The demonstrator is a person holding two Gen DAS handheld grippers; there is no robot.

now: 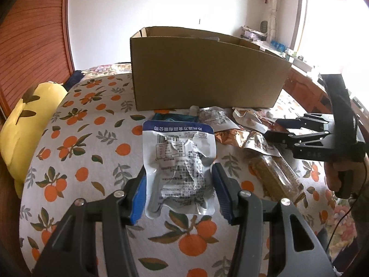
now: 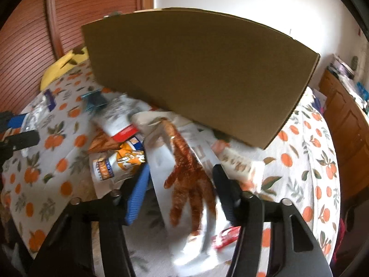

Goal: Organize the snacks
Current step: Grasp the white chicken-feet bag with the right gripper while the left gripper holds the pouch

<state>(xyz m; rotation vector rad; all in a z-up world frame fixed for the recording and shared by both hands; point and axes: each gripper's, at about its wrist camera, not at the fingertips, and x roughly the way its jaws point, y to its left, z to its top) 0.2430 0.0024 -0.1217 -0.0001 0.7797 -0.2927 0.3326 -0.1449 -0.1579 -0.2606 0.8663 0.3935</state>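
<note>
A silver and blue snack pouch (image 1: 180, 166) lies on the orange-print bedspread (image 1: 76, 157). My left gripper (image 1: 178, 177) is open, its blue-padded fingers on either side of the pouch's lower half. A brown cardboard box (image 1: 205, 69) stands open-topped behind it. My right gripper (image 2: 181, 184) is open around a clear pack holding a brown chicken foot (image 2: 186, 173), close in front of the box (image 2: 203, 73). The right gripper also shows in the left wrist view (image 1: 274, 129), over the snack pile. The image there is blurred.
More snack packs (image 1: 230, 124) and a clear jar of brown grains (image 1: 274, 175) lie right of the pouch. A yellow plush pillow (image 1: 25, 124) lies at the bed's left edge. A wooden wardrobe (image 1: 30, 34) stands left, a cluttered wooden desk (image 1: 299, 69) right.
</note>
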